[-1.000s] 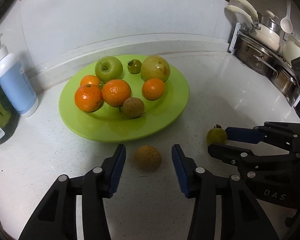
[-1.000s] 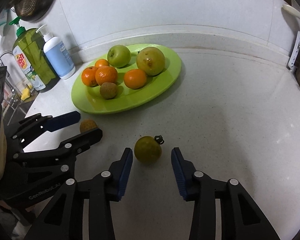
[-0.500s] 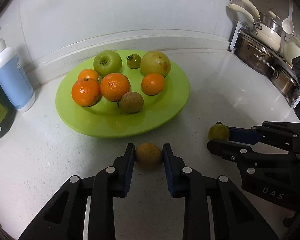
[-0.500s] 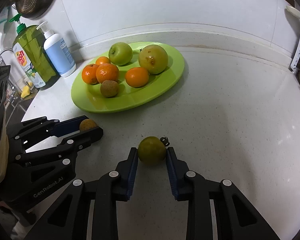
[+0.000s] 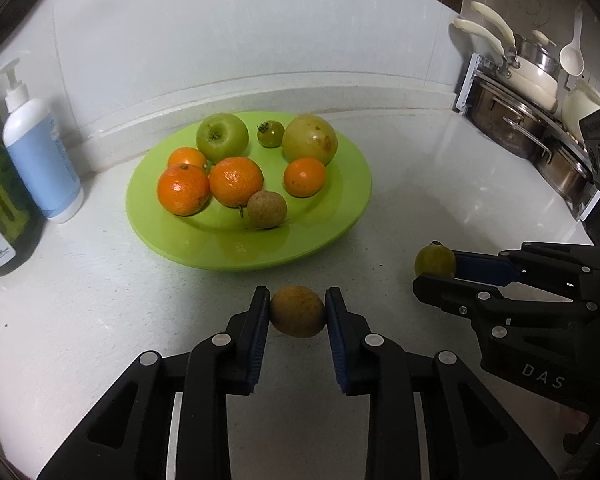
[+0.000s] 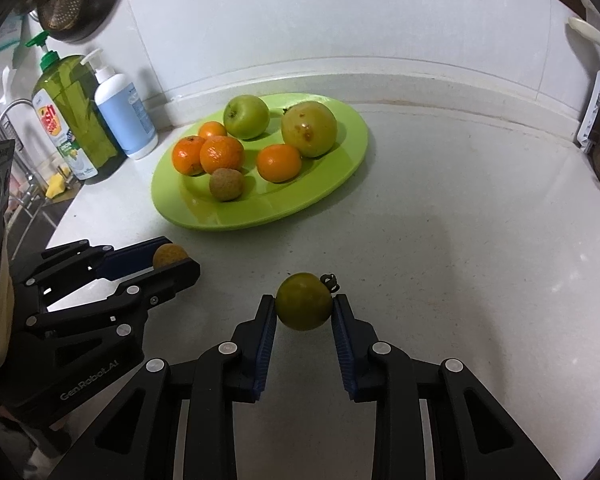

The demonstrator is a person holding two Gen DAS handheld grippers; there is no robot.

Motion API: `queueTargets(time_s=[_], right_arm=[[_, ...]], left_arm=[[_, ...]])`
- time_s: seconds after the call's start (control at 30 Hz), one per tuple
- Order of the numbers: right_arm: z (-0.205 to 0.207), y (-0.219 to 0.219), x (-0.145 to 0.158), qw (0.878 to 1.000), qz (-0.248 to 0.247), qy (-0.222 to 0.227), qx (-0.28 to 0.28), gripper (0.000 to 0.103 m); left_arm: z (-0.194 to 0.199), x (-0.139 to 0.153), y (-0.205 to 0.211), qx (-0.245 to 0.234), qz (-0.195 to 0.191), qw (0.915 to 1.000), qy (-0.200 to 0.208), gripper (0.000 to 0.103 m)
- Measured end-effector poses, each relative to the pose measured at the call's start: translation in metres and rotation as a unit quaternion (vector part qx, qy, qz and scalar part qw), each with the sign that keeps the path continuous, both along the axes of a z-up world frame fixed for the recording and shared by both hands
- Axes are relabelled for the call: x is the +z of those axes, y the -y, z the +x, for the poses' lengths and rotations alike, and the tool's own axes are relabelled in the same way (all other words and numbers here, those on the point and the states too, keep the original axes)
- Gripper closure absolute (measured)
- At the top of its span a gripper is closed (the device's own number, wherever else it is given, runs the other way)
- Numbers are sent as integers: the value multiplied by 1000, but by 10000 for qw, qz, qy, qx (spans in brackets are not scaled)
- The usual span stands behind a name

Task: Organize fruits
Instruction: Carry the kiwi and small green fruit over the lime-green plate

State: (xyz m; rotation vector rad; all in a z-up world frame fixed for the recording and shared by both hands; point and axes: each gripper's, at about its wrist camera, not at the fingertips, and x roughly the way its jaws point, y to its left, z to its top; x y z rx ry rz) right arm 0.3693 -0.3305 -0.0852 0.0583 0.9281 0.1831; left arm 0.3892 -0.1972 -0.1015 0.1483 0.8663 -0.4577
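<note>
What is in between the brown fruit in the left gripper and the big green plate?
Nothing: in the left wrist view only bare white counter lies between the brown fruit and the green plate.

A white-and-blue pump bottle stands beside a green soap bottle.

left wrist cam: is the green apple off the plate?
No. The green apple sits at the back of the green plate, beside the oranges.
</note>
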Motion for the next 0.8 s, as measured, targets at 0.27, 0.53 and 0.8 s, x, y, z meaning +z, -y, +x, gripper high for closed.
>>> queueTargets(time_s=[0.27, 0.53, 0.8], right_arm=[[-10, -6, 23, 9995, 58, 283, 107, 73], [-4, -9, 51, 9979, 139, 599, 217, 73], [25, -15, 71, 9960, 84, 815, 343, 73]], left_arm=[[-9, 29, -7, 167, -116, 9996, 171, 74], [0, 61, -7, 177, -231, 9984, 478, 74], [30, 71, -8, 178, -223, 9984, 489, 74]])
